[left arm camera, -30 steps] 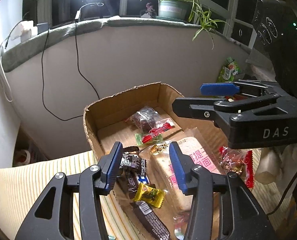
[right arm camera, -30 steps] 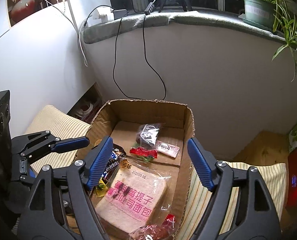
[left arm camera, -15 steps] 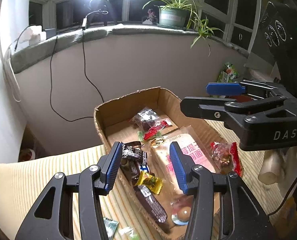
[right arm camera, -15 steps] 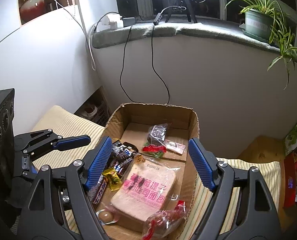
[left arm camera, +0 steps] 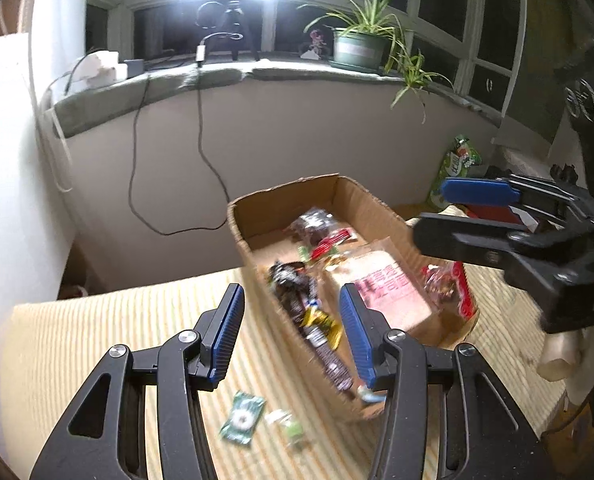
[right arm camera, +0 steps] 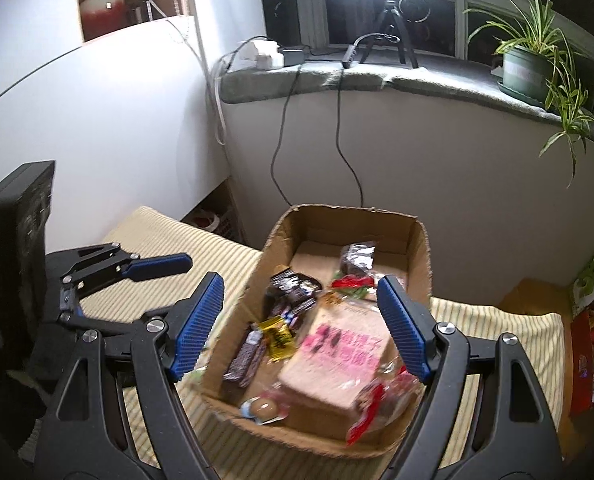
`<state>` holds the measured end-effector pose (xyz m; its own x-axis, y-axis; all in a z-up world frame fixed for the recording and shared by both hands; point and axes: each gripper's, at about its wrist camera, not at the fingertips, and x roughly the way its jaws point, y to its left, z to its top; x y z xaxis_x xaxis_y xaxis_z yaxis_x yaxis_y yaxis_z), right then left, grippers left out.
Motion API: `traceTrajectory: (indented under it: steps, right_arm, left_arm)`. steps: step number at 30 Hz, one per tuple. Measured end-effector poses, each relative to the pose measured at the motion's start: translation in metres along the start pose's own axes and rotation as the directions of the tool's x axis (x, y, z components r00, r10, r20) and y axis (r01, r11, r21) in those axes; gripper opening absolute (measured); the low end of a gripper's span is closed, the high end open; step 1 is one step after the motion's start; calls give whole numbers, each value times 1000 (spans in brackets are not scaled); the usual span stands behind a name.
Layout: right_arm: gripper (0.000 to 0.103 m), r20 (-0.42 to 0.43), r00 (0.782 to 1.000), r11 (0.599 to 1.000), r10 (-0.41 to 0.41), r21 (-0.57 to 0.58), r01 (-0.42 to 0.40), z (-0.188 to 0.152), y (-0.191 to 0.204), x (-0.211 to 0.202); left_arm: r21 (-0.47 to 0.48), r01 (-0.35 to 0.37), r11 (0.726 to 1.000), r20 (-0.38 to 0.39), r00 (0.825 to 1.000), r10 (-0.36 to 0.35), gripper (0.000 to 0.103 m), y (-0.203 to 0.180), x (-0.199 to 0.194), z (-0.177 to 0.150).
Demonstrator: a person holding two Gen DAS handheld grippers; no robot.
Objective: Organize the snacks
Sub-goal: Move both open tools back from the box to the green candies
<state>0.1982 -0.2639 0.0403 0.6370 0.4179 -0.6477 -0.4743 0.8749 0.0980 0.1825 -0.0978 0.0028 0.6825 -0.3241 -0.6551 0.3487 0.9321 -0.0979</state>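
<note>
A cardboard box (left arm camera: 281,208) (right arm camera: 357,216) sits on a striped cloth and holds several snacks: a bread pack (left arm camera: 389,292) (right arm camera: 341,356), chocolate bars (right arm camera: 289,292), a yellow candy (right arm camera: 279,332) and a red packet (right arm camera: 373,404). A green packet (left arm camera: 243,418) and a small candy (left arm camera: 293,428) lie on the cloth outside the box. My left gripper (left arm camera: 293,328) is open and empty, above the box's near left edge. My right gripper (right arm camera: 301,328) is open and empty, above the box; it also shows in the left wrist view (left arm camera: 477,208).
The striped cloth (left arm camera: 97,328) covers the surface. A curved wall with hanging cables (left arm camera: 201,152) stands behind the box. A potted plant (right arm camera: 525,68) is on the sill. A green snack bag (left arm camera: 457,164) and red packages (right arm camera: 589,352) lie at the right.
Both grippers have pulled back and risen from the box. More of the cloth and the loose green packet have come into view. Both stay open and empty.
</note>
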Motion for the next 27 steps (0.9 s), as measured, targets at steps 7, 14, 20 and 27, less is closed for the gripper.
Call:
traceTrajectory:
  steps: [7,14,20,27]
  right_arm:
    - [81,22,998,998,55,-40,-55,-22,37,-13]
    - [81,-3,994,992,111,-63,-111,-57,75,-11]
    - [60,-51,986,988,156,-4,-156,-86,93,5]
    - [38,-136,980,988,143,78,-133,-109,105,45]
  left_arm:
    - [-50,-27,998,-22,999,26,48,31,-14,-26]
    - [-68,-29,997,-59,998,25,48,49,-15,-51]
    - [-59,-7,998,-105,994,1,46,56,-9,-72]
    - [-7,53,999,-164,985,-54,31,52,4,-90]
